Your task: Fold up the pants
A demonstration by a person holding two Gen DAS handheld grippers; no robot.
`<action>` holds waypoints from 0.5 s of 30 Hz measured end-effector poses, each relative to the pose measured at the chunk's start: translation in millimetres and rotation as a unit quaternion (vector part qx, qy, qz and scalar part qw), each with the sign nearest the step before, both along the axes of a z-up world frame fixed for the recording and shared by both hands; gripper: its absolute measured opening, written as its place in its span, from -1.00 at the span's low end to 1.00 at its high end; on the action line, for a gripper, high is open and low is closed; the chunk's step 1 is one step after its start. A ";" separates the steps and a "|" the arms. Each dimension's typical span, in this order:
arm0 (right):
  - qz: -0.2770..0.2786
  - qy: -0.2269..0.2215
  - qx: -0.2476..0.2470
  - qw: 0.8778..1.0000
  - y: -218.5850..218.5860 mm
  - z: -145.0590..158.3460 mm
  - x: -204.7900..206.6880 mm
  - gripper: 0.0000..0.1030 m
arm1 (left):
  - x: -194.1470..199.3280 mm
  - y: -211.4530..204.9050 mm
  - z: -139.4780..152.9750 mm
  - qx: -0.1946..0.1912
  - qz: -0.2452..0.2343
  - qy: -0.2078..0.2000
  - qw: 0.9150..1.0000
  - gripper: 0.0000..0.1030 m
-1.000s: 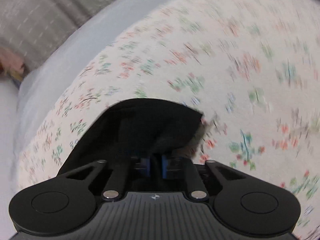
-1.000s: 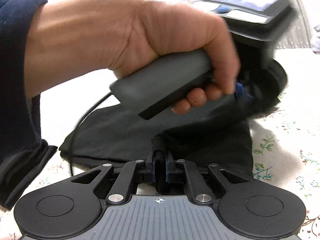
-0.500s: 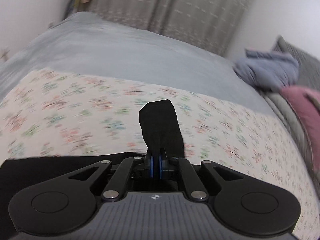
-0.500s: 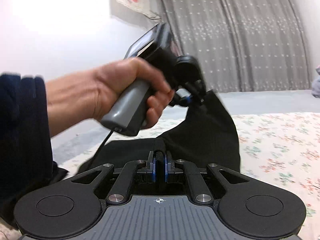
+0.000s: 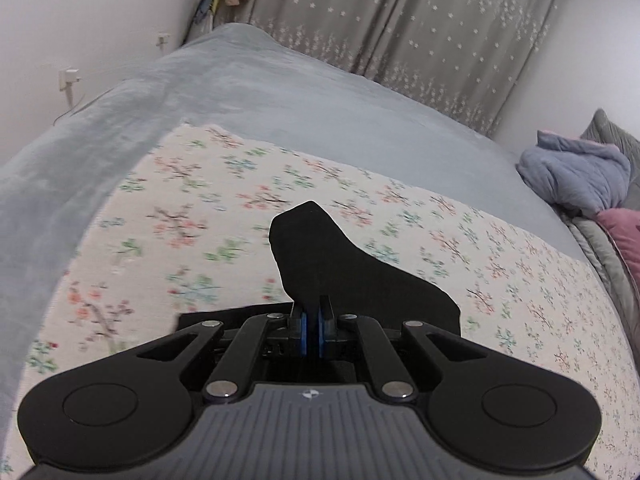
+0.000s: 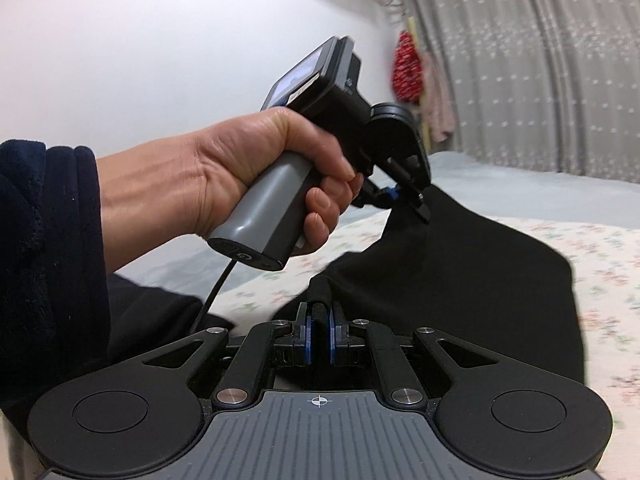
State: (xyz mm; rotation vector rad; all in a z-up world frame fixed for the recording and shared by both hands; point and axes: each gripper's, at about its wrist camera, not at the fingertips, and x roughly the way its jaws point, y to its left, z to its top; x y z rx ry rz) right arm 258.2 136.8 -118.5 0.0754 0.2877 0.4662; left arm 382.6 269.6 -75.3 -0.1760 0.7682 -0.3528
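Note:
The black pants [image 6: 472, 276] hang lifted above the floral sheet [image 5: 208, 216], held at two points. My left gripper [image 5: 312, 322] is shut on a black edge of the pants [image 5: 320, 256], which sticks up past the fingers. It also shows in the right wrist view [image 6: 394, 194], held in a hand, with the cloth draping down from it. My right gripper [image 6: 319, 334] is shut on a thick folded edge of the pants, lower and nearer than the left one.
The floral sheet lies on a grey-blue bed cover [image 5: 256, 92]. A blue crumpled garment [image 5: 576, 172] and a pink one [image 5: 624, 232] lie at the right. Grey curtains [image 5: 420, 28] and a white wall [image 6: 160, 40] stand behind.
Both grippers have risen with the pants, from low over the sheet to well above it. The cloth now hangs between them, and the left gripper has turned to face the curtains.

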 end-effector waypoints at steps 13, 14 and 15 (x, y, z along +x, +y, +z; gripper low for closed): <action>0.059 0.037 -0.024 0.997 28.8 -19.3 12.2 -0.83 | 1.2 51.6 -36.8 -0.035 0.058 0.023 0.997 -0.69; 0.061 0.040 -0.017 0.997 28.3 -18.9 13.3 -0.82 | 1.4 53.8 -35.8 -0.041 0.063 0.025 0.997 -0.64; 0.065 0.043 -0.011 0.997 28.0 -18.9 14.5 -0.81 | 1.9 55.9 -35.1 -0.043 0.070 0.030 0.996 -0.47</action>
